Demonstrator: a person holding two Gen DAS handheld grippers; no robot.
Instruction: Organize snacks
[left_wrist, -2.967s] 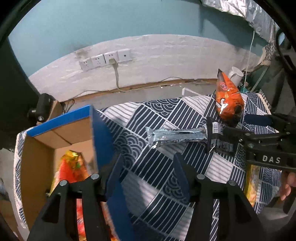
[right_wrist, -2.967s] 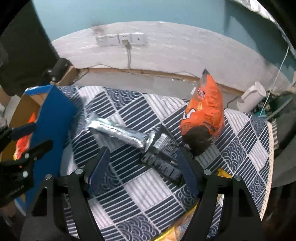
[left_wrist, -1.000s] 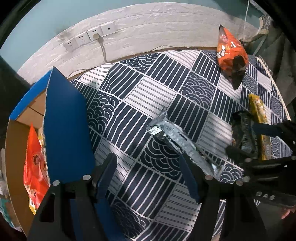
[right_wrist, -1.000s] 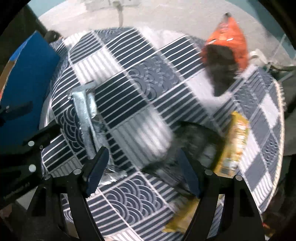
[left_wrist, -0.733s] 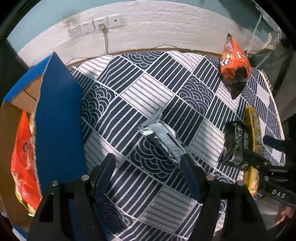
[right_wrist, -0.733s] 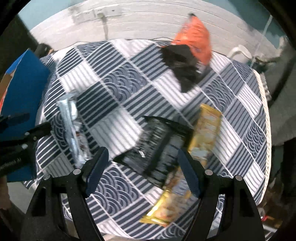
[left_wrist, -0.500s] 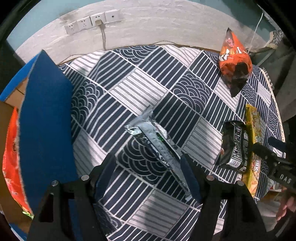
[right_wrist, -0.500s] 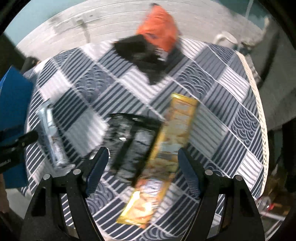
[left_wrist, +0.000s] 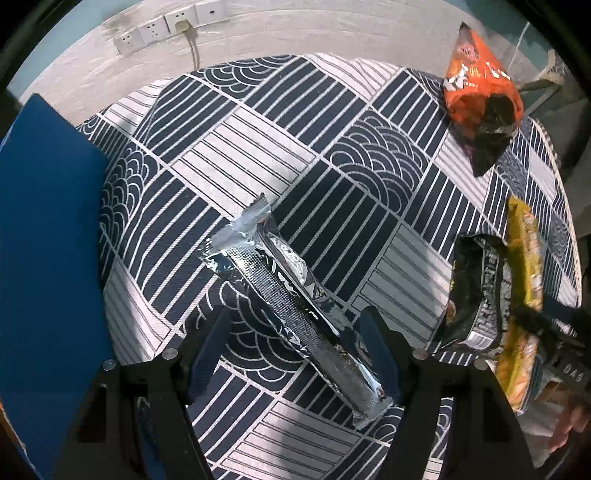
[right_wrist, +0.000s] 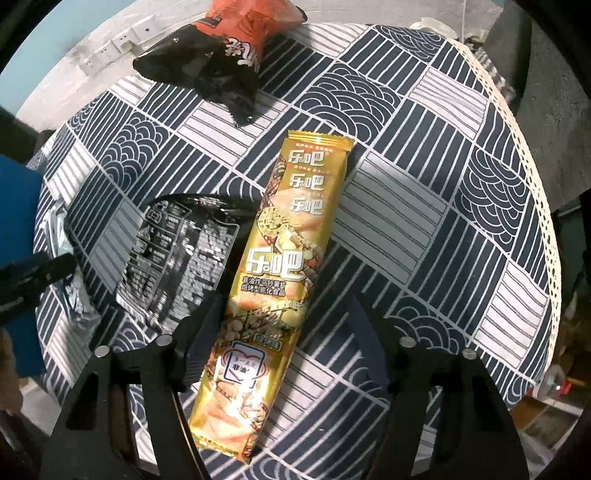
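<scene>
A long silver snack pack (left_wrist: 291, 306) lies on the patterned tablecloth (left_wrist: 280, 125); my left gripper (left_wrist: 295, 343) is open with its fingers on either side of the pack's near half. A long yellow snack pack (right_wrist: 273, 280) lies between the fingers of my open right gripper (right_wrist: 280, 325). A black snack pack (right_wrist: 177, 254) lies just left of the yellow one and shows in the left wrist view (left_wrist: 476, 295). An orange and black chip bag (left_wrist: 480, 99) lies at the far side and shows in the right wrist view (right_wrist: 236, 40).
A blue box flap (left_wrist: 44, 258) stands at the table's left side. The tablecloth's trimmed edge (right_wrist: 532, 177) runs down the right. A wall with power sockets (left_wrist: 162, 26) is behind the table.
Both grippers have come down lower over the table. The silver pack now sits between my left fingers, and my right gripper has swung right from the black pack to over the yellow pack.
</scene>
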